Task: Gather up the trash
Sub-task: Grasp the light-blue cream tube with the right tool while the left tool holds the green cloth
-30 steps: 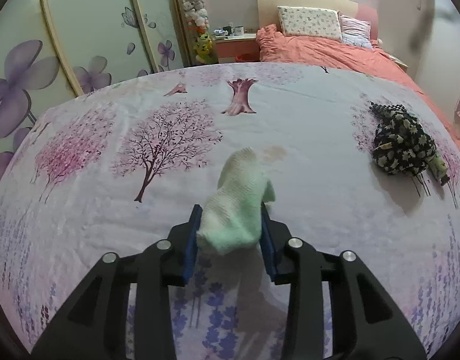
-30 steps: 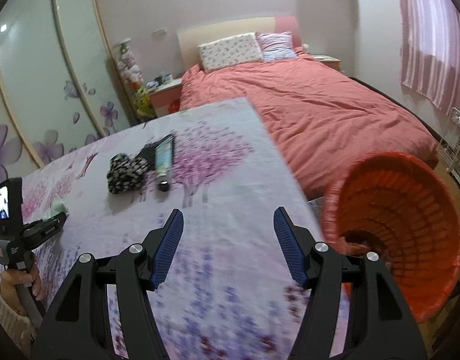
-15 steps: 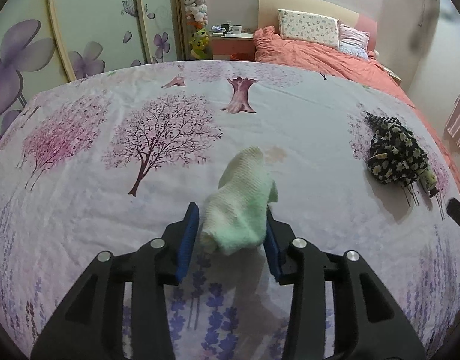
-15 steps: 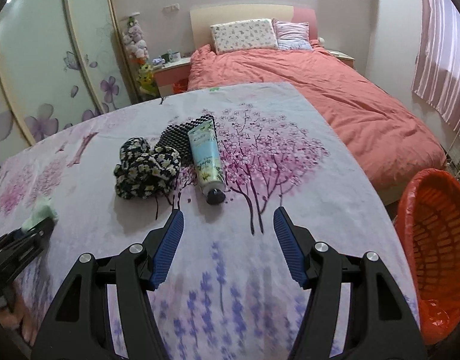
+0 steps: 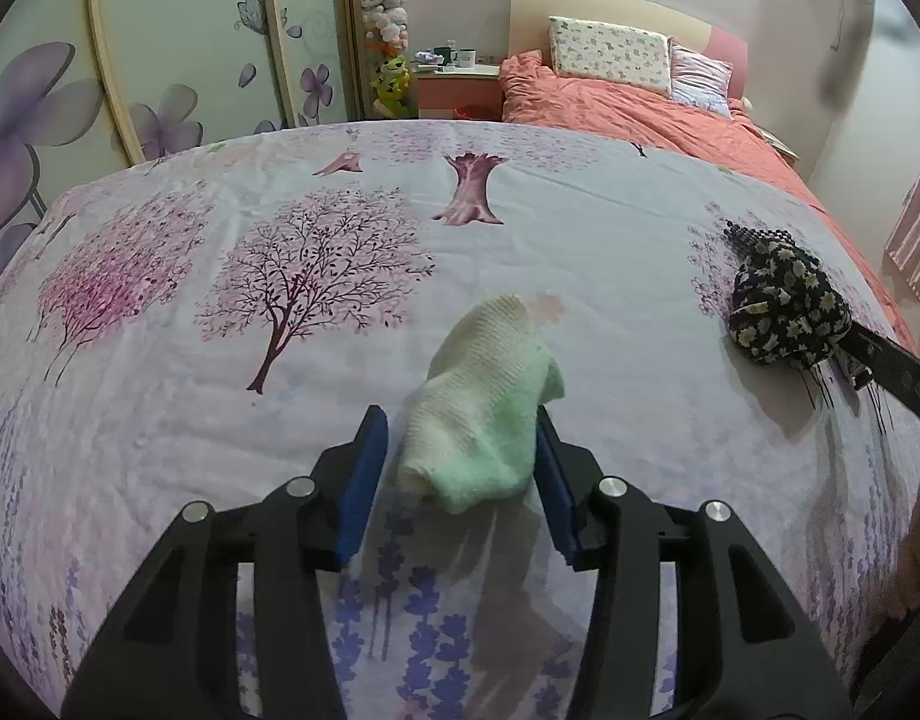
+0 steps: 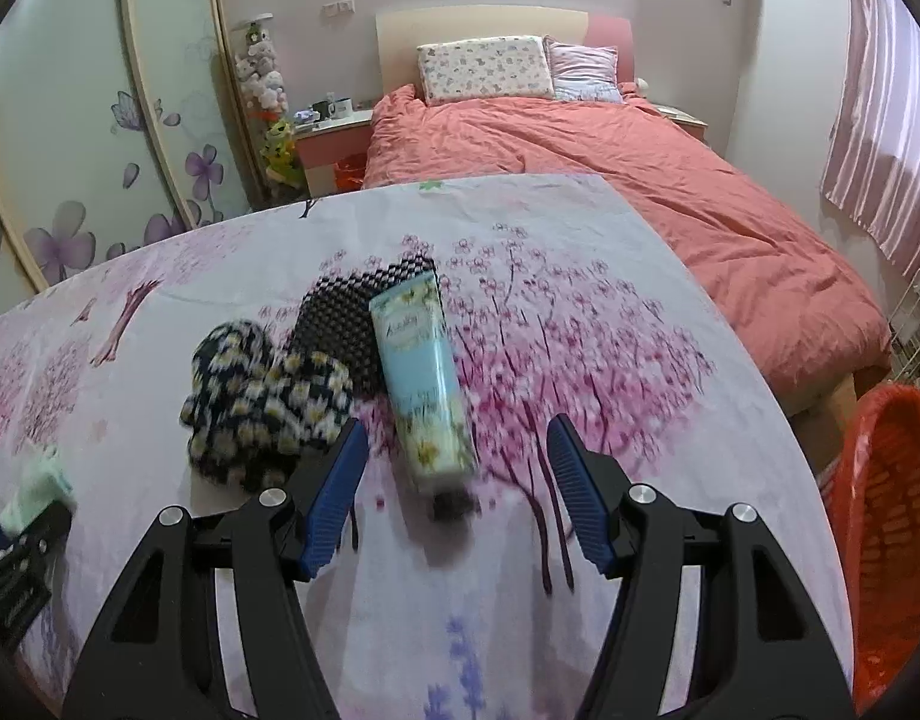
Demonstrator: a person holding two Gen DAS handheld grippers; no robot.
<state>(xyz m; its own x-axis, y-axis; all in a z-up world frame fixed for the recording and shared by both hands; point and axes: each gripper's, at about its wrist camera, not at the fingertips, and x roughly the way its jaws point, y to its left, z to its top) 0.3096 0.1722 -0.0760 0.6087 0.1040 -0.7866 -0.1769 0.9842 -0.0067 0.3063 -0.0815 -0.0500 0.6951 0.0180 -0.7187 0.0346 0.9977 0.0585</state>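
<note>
A pale green and cream sock [image 5: 484, 372] lies on the tree-print tablecloth [image 5: 159, 420]. My left gripper [image 5: 458, 420] straddles its near end. Its jaws are opening: a gap shows at the left pad, while the right pad still brushes the sock. My right gripper [image 6: 456, 426] hovers open over the light blue cream tube [image 6: 420, 372], whose black cap points at me. Its jaws are closing a little and press on nothing. A black daisy-print cloth bundle [image 6: 261, 408] lies just left of the tube. A black mesh piece [image 6: 339, 318] lies behind both.
An orange plastic basket [image 6: 886, 540] stands on the floor past the table's right edge. A bed with a coral duvet [image 6: 640, 180] lies beyond the table's far end. Wardrobe doors with flower prints [image 5: 159, 60] close off the left side.
My right gripper swung left, from the orange basket to over the tube and daisy cloth. My left jaws widened around the sock, and the left pad came off it.
</note>
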